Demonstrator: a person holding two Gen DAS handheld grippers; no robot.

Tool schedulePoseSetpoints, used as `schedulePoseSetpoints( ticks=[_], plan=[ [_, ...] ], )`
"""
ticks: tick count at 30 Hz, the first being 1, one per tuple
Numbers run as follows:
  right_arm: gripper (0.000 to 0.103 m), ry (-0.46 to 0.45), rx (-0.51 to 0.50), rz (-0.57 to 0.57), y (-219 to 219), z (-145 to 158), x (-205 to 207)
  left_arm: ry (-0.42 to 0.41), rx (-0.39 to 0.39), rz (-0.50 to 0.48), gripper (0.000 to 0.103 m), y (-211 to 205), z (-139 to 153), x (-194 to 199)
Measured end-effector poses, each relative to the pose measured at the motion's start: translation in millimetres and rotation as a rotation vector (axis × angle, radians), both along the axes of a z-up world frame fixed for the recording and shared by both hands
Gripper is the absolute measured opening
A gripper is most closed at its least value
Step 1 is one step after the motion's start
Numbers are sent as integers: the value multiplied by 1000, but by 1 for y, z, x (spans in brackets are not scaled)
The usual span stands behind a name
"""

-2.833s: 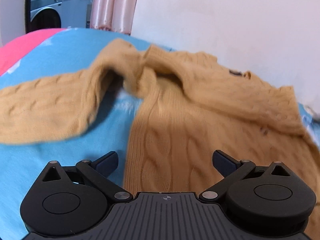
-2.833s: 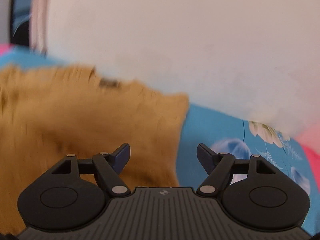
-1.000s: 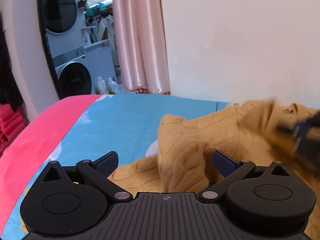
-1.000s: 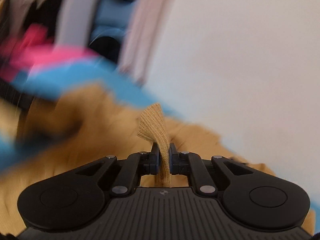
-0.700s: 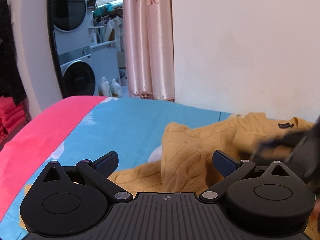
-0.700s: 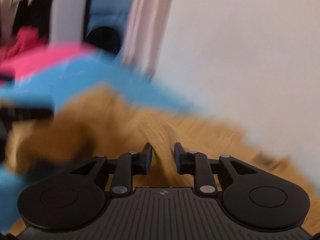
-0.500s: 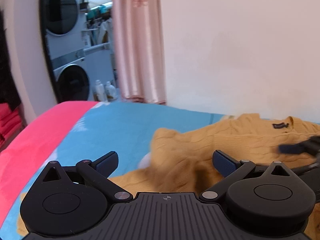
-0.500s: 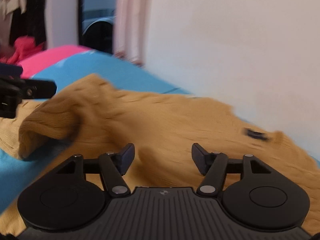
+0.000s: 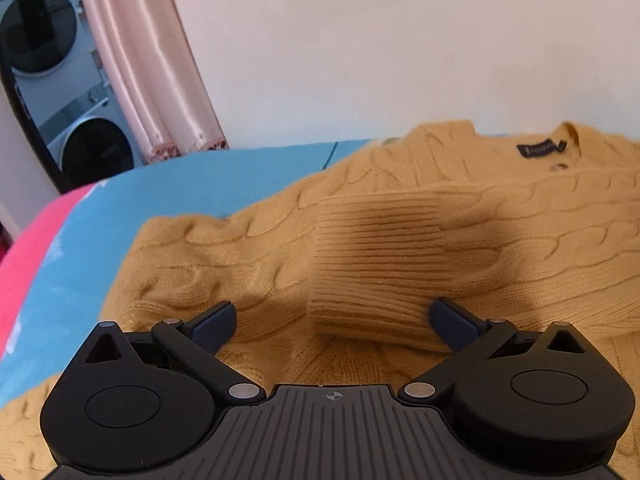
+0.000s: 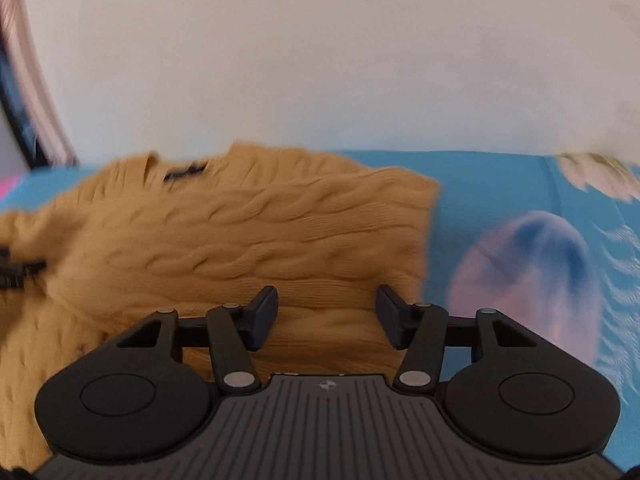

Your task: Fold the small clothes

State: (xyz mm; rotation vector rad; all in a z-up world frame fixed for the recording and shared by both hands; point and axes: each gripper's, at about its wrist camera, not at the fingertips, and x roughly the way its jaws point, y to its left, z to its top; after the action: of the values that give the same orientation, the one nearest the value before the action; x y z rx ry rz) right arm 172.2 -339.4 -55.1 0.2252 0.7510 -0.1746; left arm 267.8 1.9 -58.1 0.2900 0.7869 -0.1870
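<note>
A mustard cable-knit sweater (image 9: 520, 220) lies flat on the blue bedspread (image 9: 224, 192), its dark neck label (image 9: 538, 149) toward the wall. One sleeve is folded across the body, and its ribbed cuff (image 9: 376, 264) rests on top. My left gripper (image 9: 332, 312) hovers open low over the sweater, the cuff's end lying loose between its fingers without the pads pressing it. In the right wrist view, my right gripper (image 10: 327, 298) is open and empty above the sweater (image 10: 240, 232) near its right edge, with the label (image 10: 186, 170) far ahead.
The bedspread (image 10: 500, 184) has a pale jellyfish print (image 10: 528, 272) to the right of the sweater and a pink band (image 9: 24, 272) at the left. A white wall (image 9: 400, 40) runs close behind. A pink curtain (image 9: 152, 80) and stacked washing machines (image 9: 44, 80) stand at far left.
My right gripper let go of the sleeve cuff, opened, and swung right to the sweater's right side. The sleeve now lies across the body. My left gripper came down closer over the sweater.
</note>
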Motion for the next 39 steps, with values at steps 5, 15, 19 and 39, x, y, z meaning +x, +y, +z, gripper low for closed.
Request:
schedulePoseSetpoints(
  ticks=[5,15,19,39],
  plan=[
    [78,-66,-91,-26,16,9,-15,9,20,15,103,-4,0,1],
    [88,24,-136,-93,23,-7,-7,-24,43,9,103,-9,1,0],
    [91,57,-164,-75,29,-21,-4,-35,40,8,103,-8,0,-2],
    [102,38,-53,-167,7,-27,-16,-95,19,3,103,-5,-5,-10]
  ],
)
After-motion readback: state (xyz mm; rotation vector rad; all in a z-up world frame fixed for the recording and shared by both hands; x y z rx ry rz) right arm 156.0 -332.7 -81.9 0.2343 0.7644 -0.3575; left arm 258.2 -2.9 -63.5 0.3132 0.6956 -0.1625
